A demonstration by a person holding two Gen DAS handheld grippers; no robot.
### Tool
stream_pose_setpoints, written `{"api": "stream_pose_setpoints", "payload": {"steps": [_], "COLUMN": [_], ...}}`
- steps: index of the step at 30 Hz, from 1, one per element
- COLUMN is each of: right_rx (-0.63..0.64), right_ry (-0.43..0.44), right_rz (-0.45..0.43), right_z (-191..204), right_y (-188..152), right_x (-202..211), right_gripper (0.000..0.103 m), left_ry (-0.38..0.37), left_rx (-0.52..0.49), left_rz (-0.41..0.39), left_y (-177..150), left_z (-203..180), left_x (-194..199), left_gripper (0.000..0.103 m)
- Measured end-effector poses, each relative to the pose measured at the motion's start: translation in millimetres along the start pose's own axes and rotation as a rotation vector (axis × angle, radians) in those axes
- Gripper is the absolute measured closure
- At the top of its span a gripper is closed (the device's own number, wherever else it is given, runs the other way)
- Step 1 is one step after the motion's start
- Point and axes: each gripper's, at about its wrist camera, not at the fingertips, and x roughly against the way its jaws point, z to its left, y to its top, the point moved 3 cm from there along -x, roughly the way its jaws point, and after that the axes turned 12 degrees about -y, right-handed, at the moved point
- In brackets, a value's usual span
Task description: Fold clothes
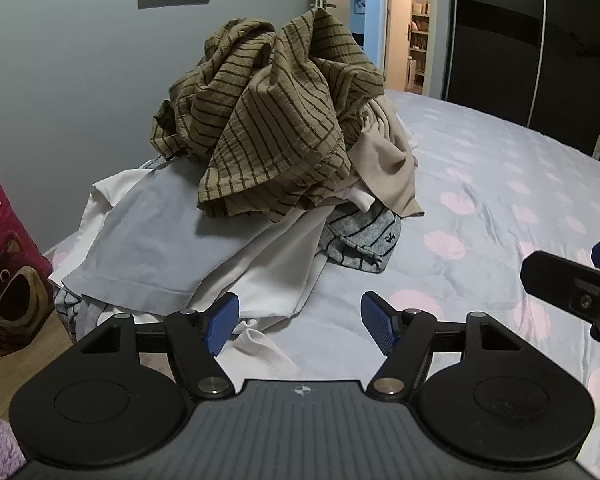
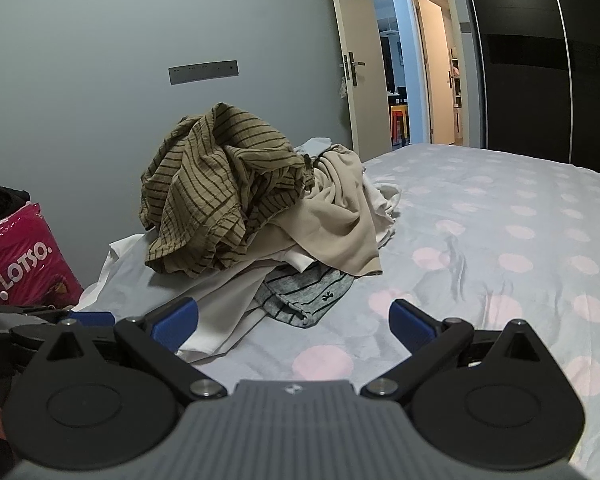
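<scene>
Grey-blue wall backs a bed dressed in a pale lilac sheet with pink dots, and one heap of unfolded clothes sits on its left part, well ahead of both tools. At far left stands a pink Lotso bag, its lettering legible only in the right wrist view; the left wrist view shows the bear print lower on it. One light blue garment lies flattest at the heap's left over white cloth. One olive striped shirt, crumpled and peaked, crowns the heap. One beige garment slumps down its right flank, and one grey striped piece with a small dark emblem pokes out beneath, on the sheet. Right of the heap an open doorway leads to a lit hall, beside a dark wardrobe.

Left gripper hangs with its blue pads spread wide, nothing between them, over a white cloth edge. Right gripper likewise stands fully apart and empty above bare sheet; it also shows at the right edge of the left wrist view.
</scene>
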Motion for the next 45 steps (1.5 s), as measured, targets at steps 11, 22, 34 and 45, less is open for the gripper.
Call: {"api": "stream_pose_setpoints", "payload": {"steps": [11, 22, 34, 45], "right_rx": [-0.003, -0.001, 0.006, 0.015], "right_ry": [-0.005, 0.0, 0.001, 0.007], "right_rz": [0.018, 0.029, 0.039, 0.05], "right_z": [-0.2, 1.3, 2.7, 5.4], "right_y": [-3.1, -4.4, -6.7, -9.4], "right_x": [-4.1, -6.5, -8.3, -10.6], "right_gripper": [0.001, 0.001, 0.001, 0.001], "left_ry": [-0.019, -0.026, -0.025, -0.031], "left_rx": [0.028, 0.018, 0.015, 0.016], "left_rz": [0.017, 0.036, 0.047, 0.056], "left_y": [-0.6, -2.8, -3.1, -4.0], "left_z": [2.0, -0.2, 0.8, 1.1], "left_x": [-1.2, -2.9, -3.6, -4.7], "left_gripper": [0.037, 0.037, 0.037, 0.037]}}
